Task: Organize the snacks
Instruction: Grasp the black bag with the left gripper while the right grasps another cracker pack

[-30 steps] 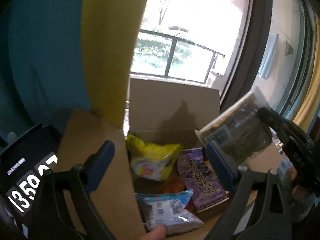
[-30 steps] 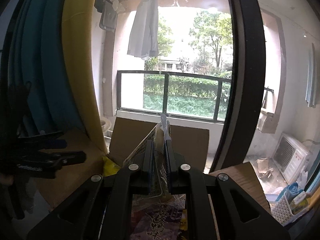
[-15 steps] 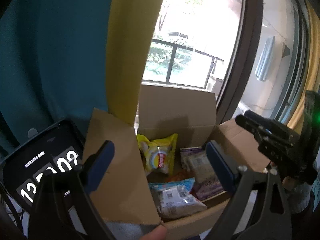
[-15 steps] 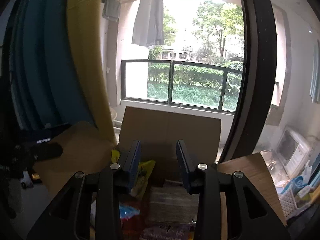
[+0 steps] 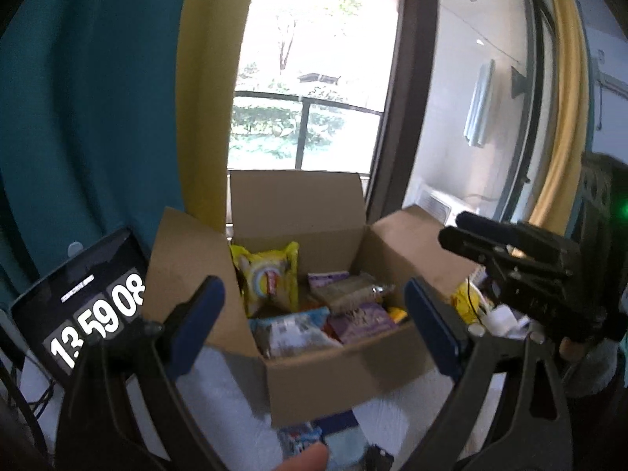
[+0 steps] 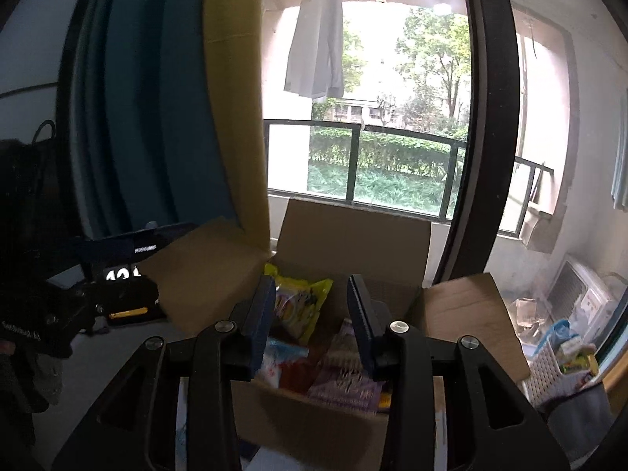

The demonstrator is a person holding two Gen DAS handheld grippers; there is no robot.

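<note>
The right hand-held gripper [image 6: 310, 324] has just been opening its jaws and nothing sits between them; the left hand-held gripper [image 5: 314, 325] stands spread wide and empty. Ahead of both, the open cardboard box [image 5: 345, 373] holds the snacks: a yellow packet [image 5: 269, 276] upright at its far wall, a purple packet [image 5: 363, 320] and a blue-white packet [image 5: 290, 331] nearer. Left of the left hand-held gripper stands a clock display [image 5: 94, 314].

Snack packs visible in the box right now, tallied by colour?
Yellow pack: 1
Purple pack: 1
Blue-and-white pack: 1
Clear pack with brownish-green contents: 1
Total: 4 packs that can be told apart in the cardboard box. Orange, red and yellow bits between them are too hidden to count.
</note>
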